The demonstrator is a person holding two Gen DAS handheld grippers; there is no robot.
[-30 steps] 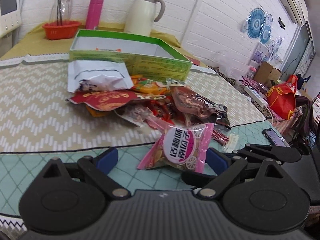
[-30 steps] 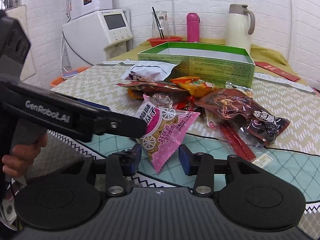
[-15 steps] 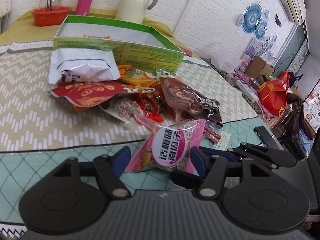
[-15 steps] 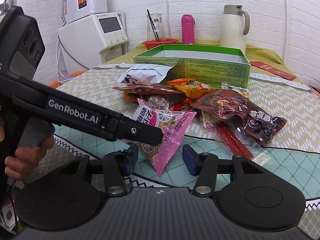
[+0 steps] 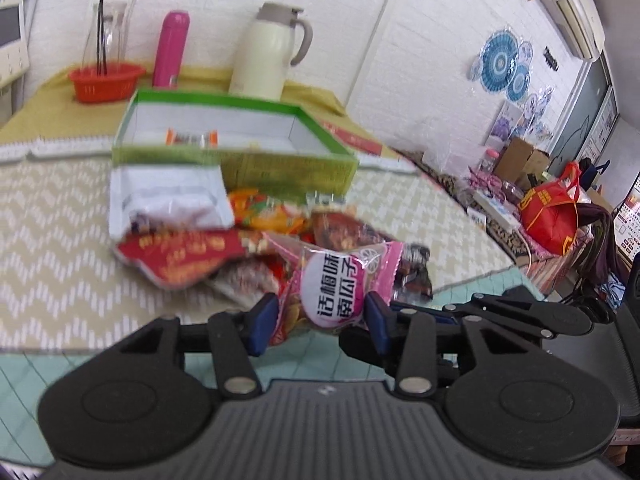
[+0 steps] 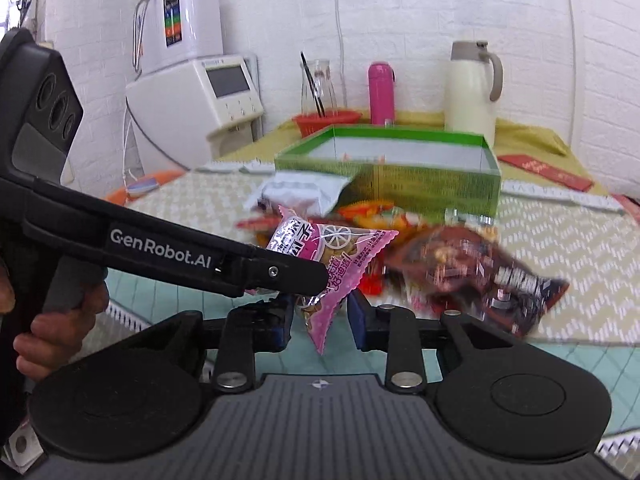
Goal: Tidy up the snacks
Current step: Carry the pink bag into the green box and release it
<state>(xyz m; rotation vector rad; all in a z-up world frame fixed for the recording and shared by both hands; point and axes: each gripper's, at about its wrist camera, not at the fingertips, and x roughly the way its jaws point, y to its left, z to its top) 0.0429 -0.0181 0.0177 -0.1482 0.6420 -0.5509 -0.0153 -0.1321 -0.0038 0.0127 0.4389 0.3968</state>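
Left gripper [image 5: 320,320] squeezes pink snack bag [image 5: 340,284] between both blue pads. Bag lifted off table [image 5: 52,208], in front of snack pile [image 5: 224,240]. Right gripper [image 6: 320,318] sits close around bag's bottom corner; cannot tell if pads touch it. Green box [image 5: 240,148] open behind pile.

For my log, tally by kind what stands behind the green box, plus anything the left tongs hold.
Red basket: 1
Glass jar: 1
Pink bottle: 1
Cream jug: 1
Pink packet in the left tongs: 1
Total: 5
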